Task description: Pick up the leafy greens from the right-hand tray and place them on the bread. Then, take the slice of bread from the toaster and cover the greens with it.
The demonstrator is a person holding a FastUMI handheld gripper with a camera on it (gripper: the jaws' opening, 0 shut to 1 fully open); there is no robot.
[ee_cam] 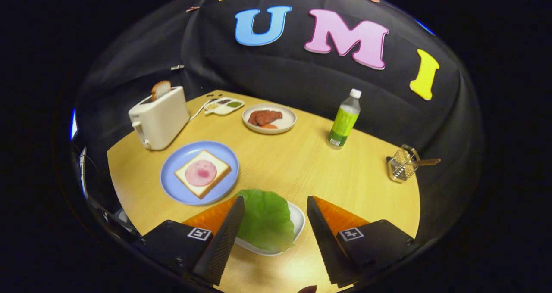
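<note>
Spread wide, the claw (275, 209) hangs over the leafy greens (267, 217), one broad, smooth, bright green leaf lying in a small white tray (297, 219) between its fingers. Beyond, bread (202, 173) with a pink slice rests on a blue plate (172, 185).

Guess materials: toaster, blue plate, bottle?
Toaster: probably glossy white plastic, smooth with soft highlights. Blue plate: matte, even colour, plastic or ceramic; can't tell. Bottle: clear plastic by its look, green label, white cap. Gripper is open around the lettuce.
</note>
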